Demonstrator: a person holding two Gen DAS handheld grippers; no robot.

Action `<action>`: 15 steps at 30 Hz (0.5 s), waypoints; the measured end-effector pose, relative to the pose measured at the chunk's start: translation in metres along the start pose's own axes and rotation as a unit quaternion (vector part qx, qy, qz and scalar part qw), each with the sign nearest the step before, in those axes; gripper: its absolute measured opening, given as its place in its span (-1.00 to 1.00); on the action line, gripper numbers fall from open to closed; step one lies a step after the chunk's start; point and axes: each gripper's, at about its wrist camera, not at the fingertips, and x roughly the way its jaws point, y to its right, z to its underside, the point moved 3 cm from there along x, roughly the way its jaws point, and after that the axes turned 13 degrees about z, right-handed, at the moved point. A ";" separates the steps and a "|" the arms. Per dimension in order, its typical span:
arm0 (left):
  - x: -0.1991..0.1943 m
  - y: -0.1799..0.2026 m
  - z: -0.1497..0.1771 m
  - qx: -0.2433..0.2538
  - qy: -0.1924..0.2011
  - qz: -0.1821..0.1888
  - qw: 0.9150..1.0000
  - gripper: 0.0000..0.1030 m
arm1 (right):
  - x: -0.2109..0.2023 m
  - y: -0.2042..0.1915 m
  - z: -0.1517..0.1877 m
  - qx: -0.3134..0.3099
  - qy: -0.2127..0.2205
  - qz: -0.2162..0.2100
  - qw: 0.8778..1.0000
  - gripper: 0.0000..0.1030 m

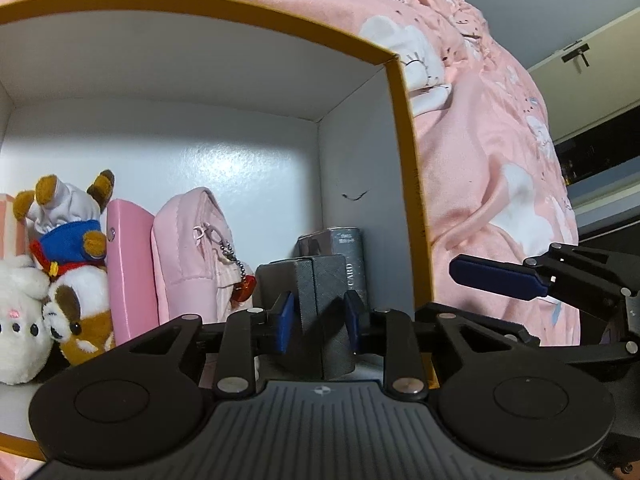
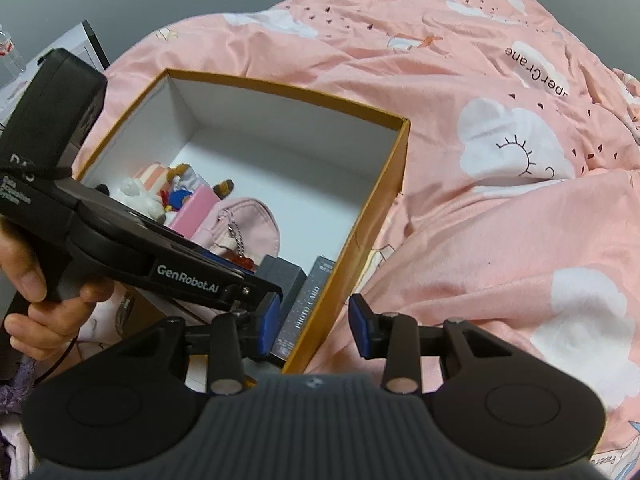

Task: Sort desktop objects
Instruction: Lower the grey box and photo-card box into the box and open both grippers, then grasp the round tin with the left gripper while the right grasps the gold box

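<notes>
An orange-rimmed cardboard box [image 1: 396,128] with white inside walls lies on a pink bedcover. Near its right wall my left gripper [image 1: 320,320] is shut on a dark grey textured case [image 1: 324,284], blue pads against both its sides. A silver photo-card box [image 1: 352,256] stands right behind the case. My right gripper [image 2: 315,324] is open, and the orange wall [image 2: 332,300] and the photo-card box [image 2: 300,316] show between its fingers with no pad touching. One blue finger [image 1: 496,280] of the right gripper shows outside the box.
Along the box's left side stand a pink pouch [image 1: 188,252] with a red charm, a pink flat case [image 1: 130,268], a brown and blue plush toy [image 1: 72,256] and a white plush [image 1: 18,316]. A hand [image 2: 36,284] holds the left tool. Rumpled pink bedcover [image 2: 500,220] surrounds the box.
</notes>
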 end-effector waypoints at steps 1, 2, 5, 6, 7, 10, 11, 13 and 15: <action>-0.001 0.001 0.000 0.002 0.000 0.000 1.000 -0.42 | -0.002 0.000 0.000 0.001 0.005 -0.003 1.000 -0.22; -0.003 0.002 0.000 0.004 0.002 -0.003 1.000 -0.42 | -0.005 0.000 0.001 0.003 0.011 -0.007 1.000 -0.22; -0.019 0.009 0.003 0.029 0.021 -0.020 0.999 -0.42 | -0.015 -0.001 0.004 0.016 0.037 -0.019 0.999 -0.22; -0.027 0.014 0.004 0.043 0.031 -0.022 0.998 -0.42 | -0.019 -0.001 0.006 0.022 0.048 -0.023 0.998 -0.22; -0.037 0.019 0.007 0.058 0.042 -0.021 0.997 -0.42 | -0.023 -0.002 0.008 0.027 0.059 -0.027 0.998 -0.22; -0.069 0.032 0.017 0.095 0.079 -0.022 0.992 -0.42 | -0.036 -0.006 0.015 0.042 0.094 -0.045 0.994 -0.22; -0.080 0.034 0.021 0.105 0.091 -0.025 0.990 -0.42 | -0.040 -0.009 0.017 0.045 0.104 -0.051 0.992 -0.22; -0.100 0.038 0.031 0.124 0.112 -0.038 0.985 -0.42 | -0.043 -0.015 0.022 0.049 0.115 -0.059 0.990 -0.22; -0.116 0.041 0.039 0.135 0.125 -0.055 0.981 -0.42 | -0.044 -0.023 0.027 0.054 0.122 -0.064 0.989 -0.21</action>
